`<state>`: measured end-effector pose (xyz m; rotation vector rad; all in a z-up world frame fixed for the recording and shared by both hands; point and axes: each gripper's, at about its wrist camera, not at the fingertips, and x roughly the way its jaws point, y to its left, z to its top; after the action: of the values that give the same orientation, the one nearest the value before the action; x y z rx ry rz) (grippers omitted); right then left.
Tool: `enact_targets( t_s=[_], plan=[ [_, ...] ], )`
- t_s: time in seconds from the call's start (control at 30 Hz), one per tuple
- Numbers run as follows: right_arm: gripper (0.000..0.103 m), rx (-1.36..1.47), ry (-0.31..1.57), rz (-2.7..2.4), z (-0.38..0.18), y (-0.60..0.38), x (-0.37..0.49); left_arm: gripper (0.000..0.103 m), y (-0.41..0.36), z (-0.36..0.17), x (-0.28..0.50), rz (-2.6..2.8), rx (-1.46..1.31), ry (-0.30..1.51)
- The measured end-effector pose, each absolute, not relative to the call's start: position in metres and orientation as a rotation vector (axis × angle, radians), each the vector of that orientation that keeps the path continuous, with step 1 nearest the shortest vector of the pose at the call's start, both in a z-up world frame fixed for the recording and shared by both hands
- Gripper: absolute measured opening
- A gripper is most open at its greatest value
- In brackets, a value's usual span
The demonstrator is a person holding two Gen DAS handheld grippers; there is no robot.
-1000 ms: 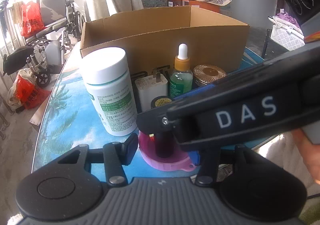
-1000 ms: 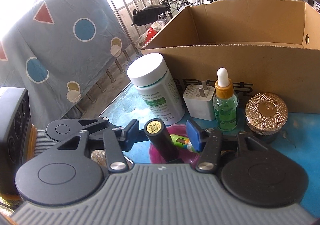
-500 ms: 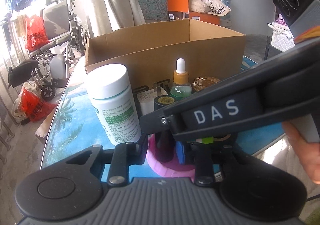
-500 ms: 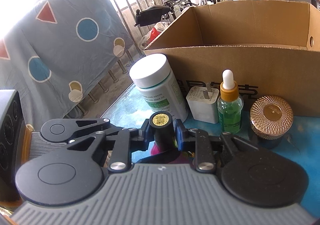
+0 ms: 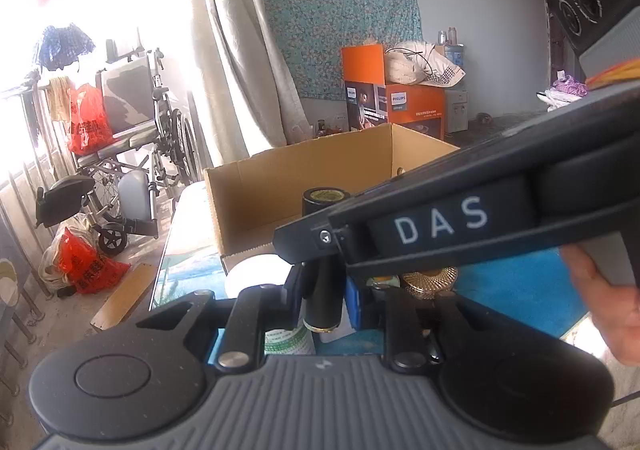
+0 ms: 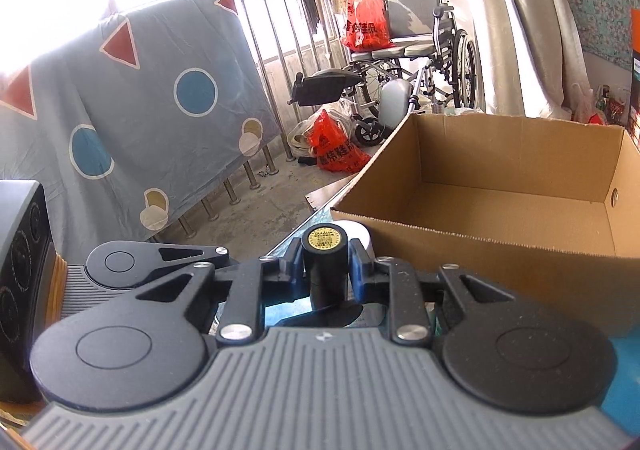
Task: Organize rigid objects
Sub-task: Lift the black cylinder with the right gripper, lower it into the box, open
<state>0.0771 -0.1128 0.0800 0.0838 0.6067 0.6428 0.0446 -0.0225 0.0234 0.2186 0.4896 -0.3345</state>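
Left wrist view: left gripper (image 5: 322, 292) clamped low on the black tube (image 5: 323, 270), lifted clear of table (image 5: 516, 290); white bottle (image 5: 256, 270) and gold-lidded jar (image 5: 430, 280) left outside. Right wrist view: right gripper (image 6: 325, 268) clamped on the tube's upper part; cardboard box (image 6: 500, 210) empty, nothing sorted yet.

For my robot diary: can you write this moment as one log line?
left hand-held gripper: shut on black tube | right hand-held gripper: shut on black tube | cardboard box: nothing visible inside
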Motion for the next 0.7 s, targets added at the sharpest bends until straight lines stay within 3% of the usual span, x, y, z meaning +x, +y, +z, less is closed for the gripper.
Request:
enact_targets(
  t_s=[0.37,0.5,0.7],
  plan=[
    [0.021,0.113,0.587,0.69,0.15,-0.11,0.145,0.023,-0.011,0.084,0.105,-0.339,0.199,0.512],
    [0.021,0.171,0.699,0.683,0.155,-0.106,0.212,0.023,-0.006,0.091,0.167,-0.353,0.172,0.637],
    [0.021,0.315,0.977,0.62,0.1,-0.114,0.32,0.023,0.0,0.054,0.263,-0.381,0.1,0.871]
  ],
)
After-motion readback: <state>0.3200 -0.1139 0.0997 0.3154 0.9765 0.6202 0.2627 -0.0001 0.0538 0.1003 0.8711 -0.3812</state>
